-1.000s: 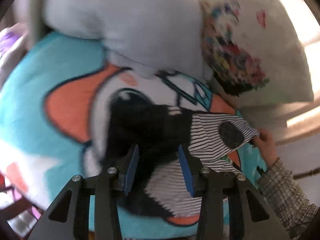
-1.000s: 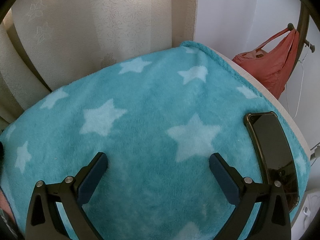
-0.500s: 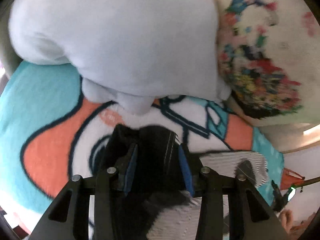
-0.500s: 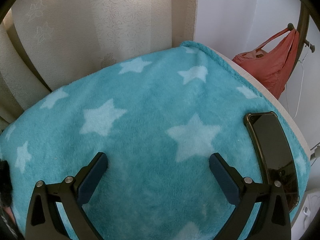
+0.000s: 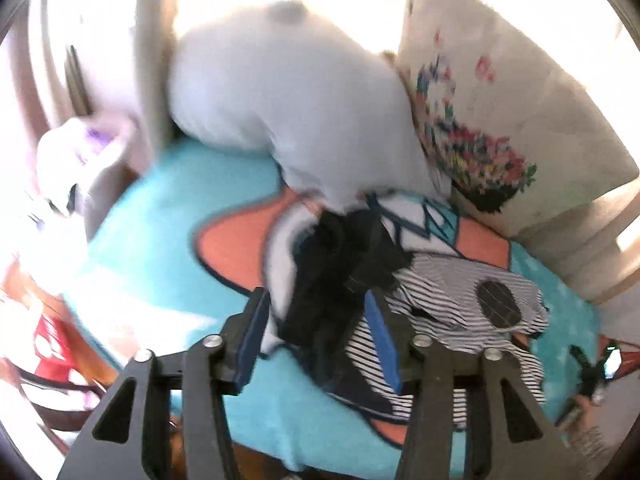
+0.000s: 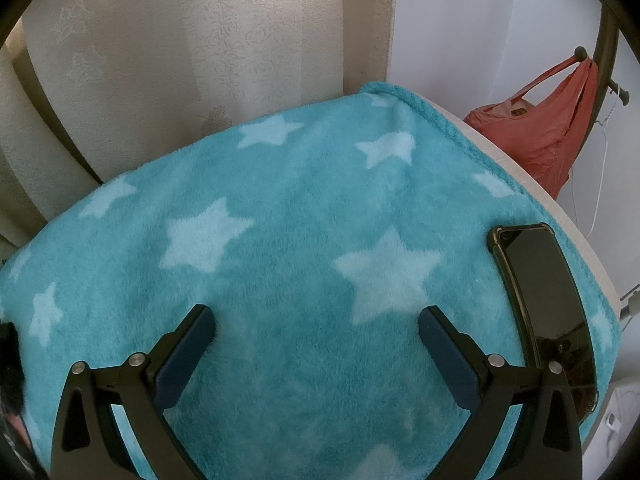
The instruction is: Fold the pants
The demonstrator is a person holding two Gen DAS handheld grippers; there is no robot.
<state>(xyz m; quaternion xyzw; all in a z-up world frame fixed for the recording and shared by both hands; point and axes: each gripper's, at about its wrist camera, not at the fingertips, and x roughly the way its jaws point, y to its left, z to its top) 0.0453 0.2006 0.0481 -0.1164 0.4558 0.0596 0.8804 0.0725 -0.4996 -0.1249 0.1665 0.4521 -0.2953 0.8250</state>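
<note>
Your left gripper [image 5: 316,336] has let go and backed off the pants [image 5: 400,292], jaws now half open and empty; right gripper [image 6: 316,332] stays wide open, idle over the blanket [image 6: 300,208], fold unfinished.

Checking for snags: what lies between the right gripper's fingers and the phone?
In the right wrist view, only teal star blanket separates the right gripper from the phone.

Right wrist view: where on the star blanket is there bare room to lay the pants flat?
The star blanket is bare from the curtain-side edge across to the phone lying along its right edge. The left wrist view is crowded: pants, a striped garment and pillows.
</note>
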